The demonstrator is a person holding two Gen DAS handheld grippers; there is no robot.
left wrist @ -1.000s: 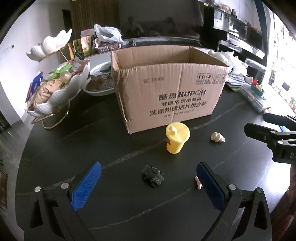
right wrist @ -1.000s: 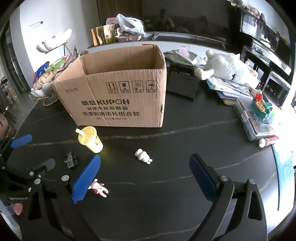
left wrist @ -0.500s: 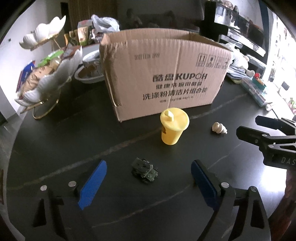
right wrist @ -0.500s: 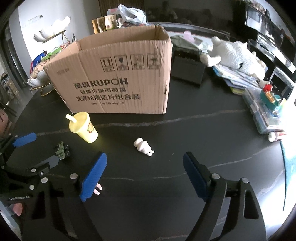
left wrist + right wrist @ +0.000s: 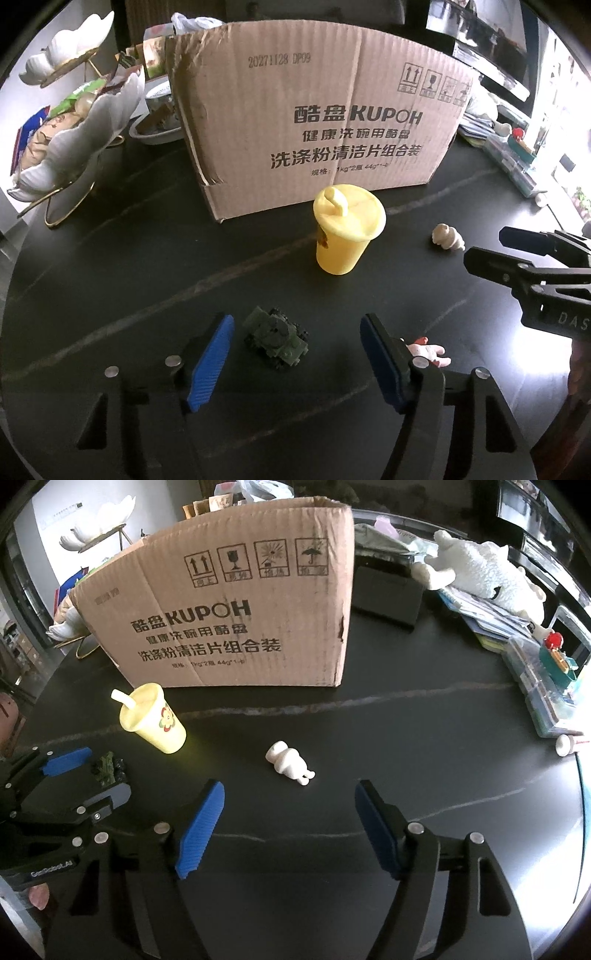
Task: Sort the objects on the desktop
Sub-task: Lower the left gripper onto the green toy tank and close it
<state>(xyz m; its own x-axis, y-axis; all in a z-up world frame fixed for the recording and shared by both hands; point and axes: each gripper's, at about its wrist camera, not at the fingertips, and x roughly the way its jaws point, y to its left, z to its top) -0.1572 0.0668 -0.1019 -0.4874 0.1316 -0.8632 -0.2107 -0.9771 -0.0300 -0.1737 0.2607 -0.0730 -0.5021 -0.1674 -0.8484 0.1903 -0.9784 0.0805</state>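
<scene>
Toy tank sits between the closing left gripper pads, untouched; centre it before squeezing

Daylight glares at the right edge; the glossy black marble table stays dim, fisheye-bent edges soften.

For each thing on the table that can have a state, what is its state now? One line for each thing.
cardboard box: upright, top open
yellow cup: upright, lid on
green toy tank: on the table, between the open fingers, untouched
white figurine: lying down, free
pink figurine: lying, partly hidden
left gripper: closing, nothing gripped
right gripper: closing, nothing gripped
</scene>
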